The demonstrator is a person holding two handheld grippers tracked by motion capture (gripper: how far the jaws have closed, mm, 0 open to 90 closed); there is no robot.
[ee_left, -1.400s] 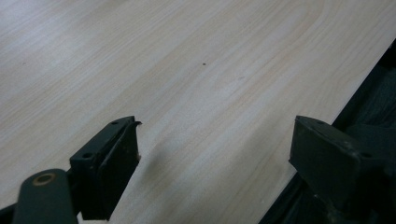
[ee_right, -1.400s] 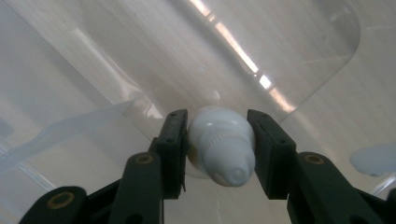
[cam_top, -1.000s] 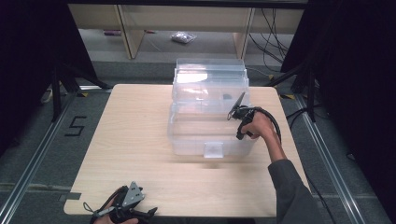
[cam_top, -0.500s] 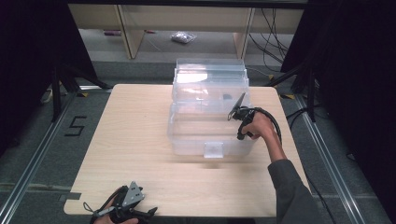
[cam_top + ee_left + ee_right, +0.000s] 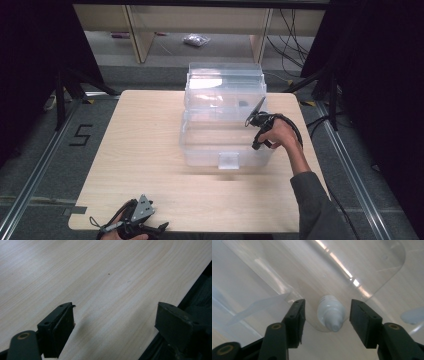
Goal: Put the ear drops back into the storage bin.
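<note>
While idle at lower left of high view, left gripper (image 5: 150, 231) rests near table (image 5: 150, 150) edge, jaws spread wide over bare wood, grasping nothing. Centre: clear plastic box (image 5: 225, 145), lid up. Right of centre: right gripper (image 5: 248, 121) dips into box, jaws just opened, released either side of small white bottle (image 5: 330, 313) lying on box floor, pads not touching.

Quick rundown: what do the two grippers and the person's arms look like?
Both are black two-jaw units with flat rectangular pads and brass-coloured pivot pins. The left gripper carries a grey three-cornered plate on top and trails a thin black cable. The right gripper has a thick black cable looping beside the hand. The right arm wears a dark grey sleeve.
</note>
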